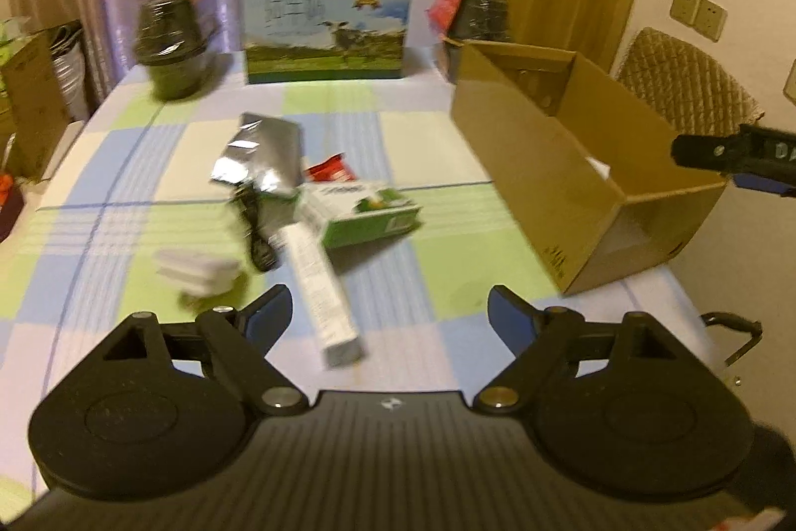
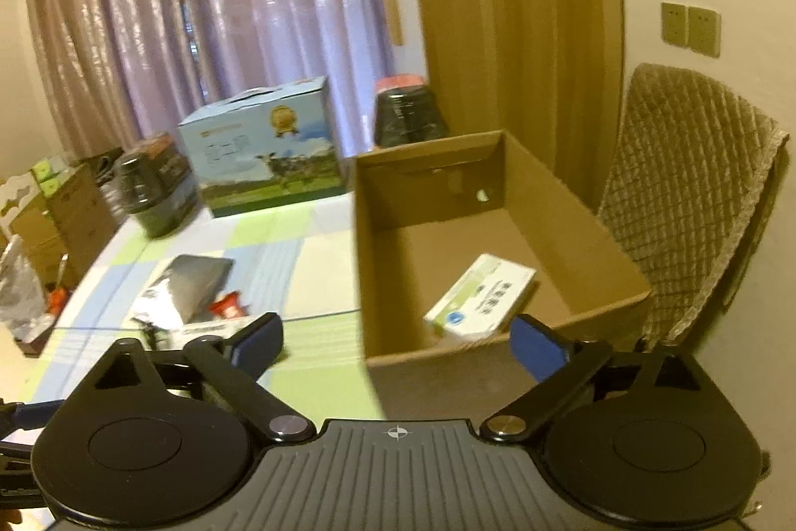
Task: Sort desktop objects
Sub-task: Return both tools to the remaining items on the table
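Left wrist view: the left gripper [image 1: 389,312], fingers spread apart and empty, hangs above the desk [image 1: 447,232], with a long white box [image 1: 321,292] lying just ahead between its fingers and a green box [image 1: 365,215] beyond. Right gripper [image 2: 395,342], also apart, hovers before the cardboard box [image 2: 398,272], where a medicine box [image 2: 480,294] lies.

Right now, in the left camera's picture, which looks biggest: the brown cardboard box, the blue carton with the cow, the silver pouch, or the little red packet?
1. Brown cardboard box
2. Blue cow carton, though it stands farther back, so its true size is unsure
3. Silver pouch
4. Red packet, partly hidden
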Action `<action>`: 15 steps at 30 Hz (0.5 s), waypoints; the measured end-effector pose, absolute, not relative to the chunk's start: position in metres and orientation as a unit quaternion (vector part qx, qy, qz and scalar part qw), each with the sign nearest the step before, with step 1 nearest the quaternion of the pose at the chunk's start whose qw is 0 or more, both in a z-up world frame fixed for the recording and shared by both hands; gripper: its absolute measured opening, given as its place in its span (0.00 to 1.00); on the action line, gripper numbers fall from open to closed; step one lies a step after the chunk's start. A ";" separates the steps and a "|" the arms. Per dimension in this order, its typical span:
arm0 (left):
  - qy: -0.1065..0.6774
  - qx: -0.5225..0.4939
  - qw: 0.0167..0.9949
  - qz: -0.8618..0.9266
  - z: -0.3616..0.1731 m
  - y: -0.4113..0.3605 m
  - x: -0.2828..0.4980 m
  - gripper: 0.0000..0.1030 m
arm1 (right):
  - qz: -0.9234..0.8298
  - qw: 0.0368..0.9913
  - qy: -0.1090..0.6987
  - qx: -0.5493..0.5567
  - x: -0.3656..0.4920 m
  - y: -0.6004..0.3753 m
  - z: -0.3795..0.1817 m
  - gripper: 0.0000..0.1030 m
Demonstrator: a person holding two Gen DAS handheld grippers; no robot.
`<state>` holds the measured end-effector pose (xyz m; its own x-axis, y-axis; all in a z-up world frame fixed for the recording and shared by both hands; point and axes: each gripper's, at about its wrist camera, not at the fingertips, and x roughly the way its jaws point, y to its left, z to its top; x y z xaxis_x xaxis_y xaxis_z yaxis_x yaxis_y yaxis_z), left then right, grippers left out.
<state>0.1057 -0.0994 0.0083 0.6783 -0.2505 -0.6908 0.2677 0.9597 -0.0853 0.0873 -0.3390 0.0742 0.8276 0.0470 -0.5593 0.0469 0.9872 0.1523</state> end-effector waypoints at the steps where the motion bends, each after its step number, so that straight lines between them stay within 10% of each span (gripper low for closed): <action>1: 0.376 0.013 0.916 -0.137 0.007 -0.092 0.100 0.82 | 0.003 0.953 0.293 0.080 0.084 -0.334 0.075 0.97; 15: 0.408 0.016 0.911 -0.062 -0.023 -0.011 0.065 0.95 | 0.066 0.933 0.344 0.082 0.049 -0.270 0.032 0.98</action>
